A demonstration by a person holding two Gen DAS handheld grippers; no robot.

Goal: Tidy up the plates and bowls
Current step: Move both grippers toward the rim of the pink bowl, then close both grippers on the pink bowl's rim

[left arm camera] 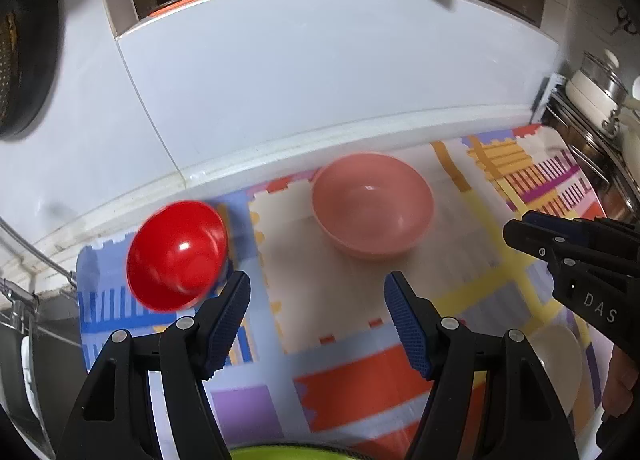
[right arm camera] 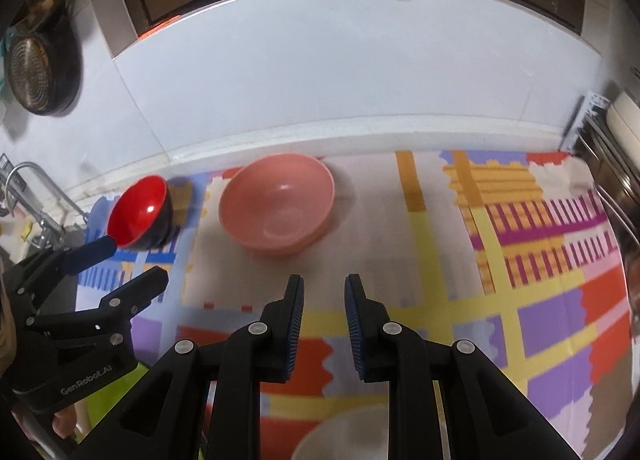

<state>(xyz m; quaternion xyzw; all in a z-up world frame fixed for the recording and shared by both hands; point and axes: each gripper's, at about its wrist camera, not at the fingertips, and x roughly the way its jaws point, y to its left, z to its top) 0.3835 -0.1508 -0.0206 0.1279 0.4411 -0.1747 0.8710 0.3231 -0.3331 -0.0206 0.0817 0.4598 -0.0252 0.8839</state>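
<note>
A pink bowl [left arm camera: 372, 206] [right arm camera: 278, 202] stands upright on the colourful mat [left arm camera: 352, 388] [right arm camera: 552, 324], near the wall. To its left is a red bowl [left arm camera: 178, 254] [right arm camera: 138, 210] with a black outside, tilted. My left gripper [left arm camera: 317, 284] [right arm camera: 140, 260] hangs open over the mat with nothing between its pads; its left finger [left arm camera: 230, 312] is close beside the red bowl's rim. My right gripper [right arm camera: 324, 284] [left arm camera: 516, 226] has its jaws only a little apart and empty, in front of the pink bowl. A white plate [left arm camera: 560, 364] [right arm camera: 344, 436] lies near the mat's front edge.
A rack with pots and lids [left arm camera: 596, 100] stands at the right end of the counter. A sink tap [right arm camera: 32, 188] is at the left, and a round strainer [right arm camera: 36, 80] hangs on the wall. A lime-green item [right arm camera: 104, 392] lies under the left gripper.
</note>
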